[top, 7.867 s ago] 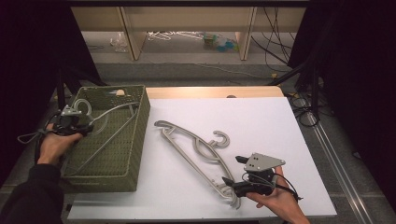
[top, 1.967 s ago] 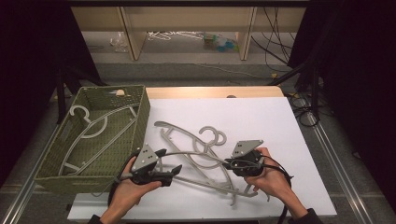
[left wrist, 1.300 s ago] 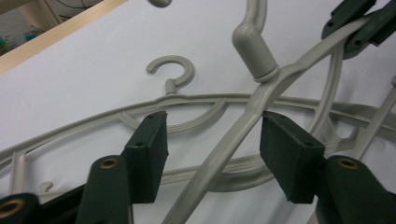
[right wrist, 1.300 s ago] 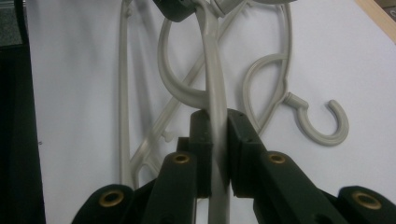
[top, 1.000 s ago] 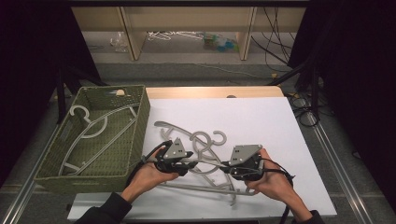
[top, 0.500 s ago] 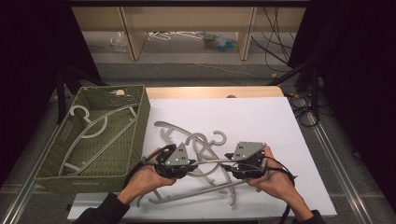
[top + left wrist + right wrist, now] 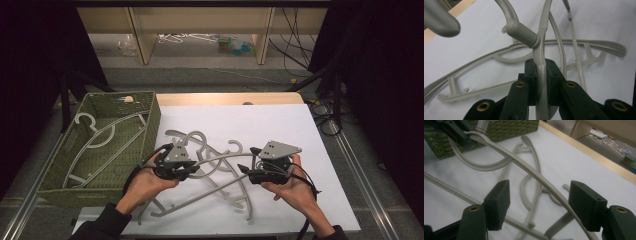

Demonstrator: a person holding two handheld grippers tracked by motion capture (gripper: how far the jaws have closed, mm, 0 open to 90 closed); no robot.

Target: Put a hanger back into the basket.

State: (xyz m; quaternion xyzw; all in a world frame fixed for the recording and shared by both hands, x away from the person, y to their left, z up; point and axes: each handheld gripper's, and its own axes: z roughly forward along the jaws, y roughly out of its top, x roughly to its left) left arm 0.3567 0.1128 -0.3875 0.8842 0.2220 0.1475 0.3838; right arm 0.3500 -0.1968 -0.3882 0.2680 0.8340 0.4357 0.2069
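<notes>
Hanger one, grey plastic point(image 7: 95, 142), lay in green woven basket point(image 7: 150, 117); left gripper point(image 7: 192, 171) clamped second grey hanger point(image 7: 541, 70), right gripper point(image 7: 243, 170) just opened off it, another left

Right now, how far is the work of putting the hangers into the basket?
Done: one hanger lies in the green basket. In hand: the left gripper is clamped on a second hanger, raised off the white table; the right gripper has just been opening, its pads apart beside that hanger's arm. Left: this hanger and another hanger on the table.

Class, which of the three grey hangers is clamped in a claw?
The lifted hanger, pinched by the left claw; the others lie loose.
</notes>
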